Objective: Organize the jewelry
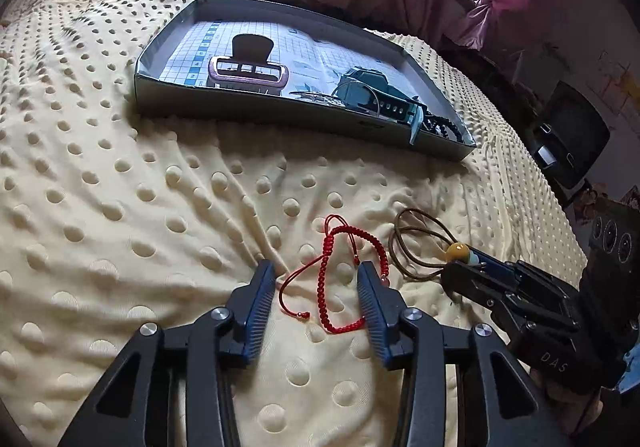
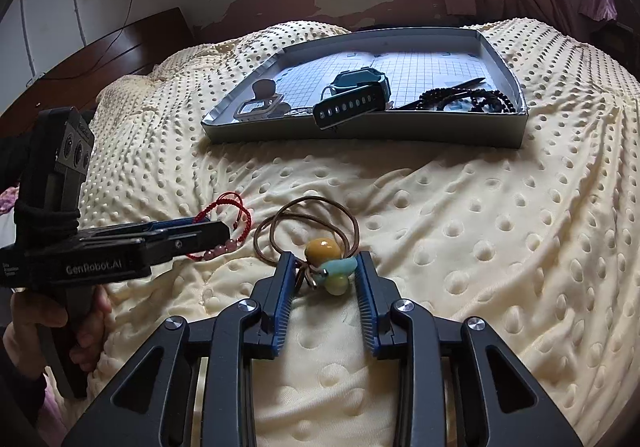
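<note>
Left tongs (image 1: 316, 279) spread around red bracelet (image 1: 340, 271), right tongs (image 2: 326, 271) wide astride bead pendant (image 2: 328, 265), cord (image 2: 304, 223) partly hidden.

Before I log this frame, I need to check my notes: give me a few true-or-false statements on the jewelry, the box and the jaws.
1. The red braided bracelet lies on the blanket. True.
2. The watch is outside the box. False: it lies inside the box.
3. The right gripper has open jaws on either side of the bead pendant. True.
4. The left gripper is shut on the bracelet. False: its jaws are open.
</note>
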Demonstrator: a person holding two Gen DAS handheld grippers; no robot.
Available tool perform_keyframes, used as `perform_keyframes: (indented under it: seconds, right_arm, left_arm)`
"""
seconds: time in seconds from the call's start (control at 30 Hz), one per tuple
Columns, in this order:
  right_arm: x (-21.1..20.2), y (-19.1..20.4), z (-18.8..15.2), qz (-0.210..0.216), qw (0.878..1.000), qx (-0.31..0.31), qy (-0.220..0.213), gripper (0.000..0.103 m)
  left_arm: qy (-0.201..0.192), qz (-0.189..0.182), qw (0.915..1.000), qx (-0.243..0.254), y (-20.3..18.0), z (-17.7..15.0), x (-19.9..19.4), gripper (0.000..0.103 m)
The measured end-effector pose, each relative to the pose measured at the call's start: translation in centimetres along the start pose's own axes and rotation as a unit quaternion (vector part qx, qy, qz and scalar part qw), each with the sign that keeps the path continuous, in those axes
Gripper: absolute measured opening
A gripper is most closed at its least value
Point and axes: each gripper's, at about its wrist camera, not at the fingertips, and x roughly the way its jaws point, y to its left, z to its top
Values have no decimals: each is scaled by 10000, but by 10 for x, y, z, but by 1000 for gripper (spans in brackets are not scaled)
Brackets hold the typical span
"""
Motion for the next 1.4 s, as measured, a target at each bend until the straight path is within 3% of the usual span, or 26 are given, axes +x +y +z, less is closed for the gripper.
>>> perform_keyframes:
  seconds: [0.2, 0.3, 0.37, 0.47, 0.73, 1.17, 1.4]
  right_arm:
    - [4, -4, 1, 55, 9999, 101, 29, 28]
    - [5, -4, 0, 87, 9999, 113, 31, 28]
    - [5, -4, -1, 115, 9998, 130, 14, 27]
    - [4, -2, -3, 101, 9999, 86, -28, 26]
    - [-6, -1, -4, 92, 9995, 50, -286, 24]
    - [-37, -11, 9, 123, 9955, 136, -931, 24]
    - [-52, -30, 51, 7, 9901, -203, -1387, 24]
  left_arm:
    - [-49, 40, 10000, -76, 3, -1, -1, 34]
    - [-96, 78, 9998, -154, 6, -3, -3, 25]
    - [-106, 69, 9997, -218, 9, -4, -3, 12]
    - [-128, 91, 9995, -286, 12, -5, -4, 5]
    - [-457, 373, 9980, -233, 7, -7, -20, 3]
    - [-1323, 194, 9910, -51, -14, -5, -64, 3]
    - [-1491, 354, 9882, -72, -27, 36, -65, 3]
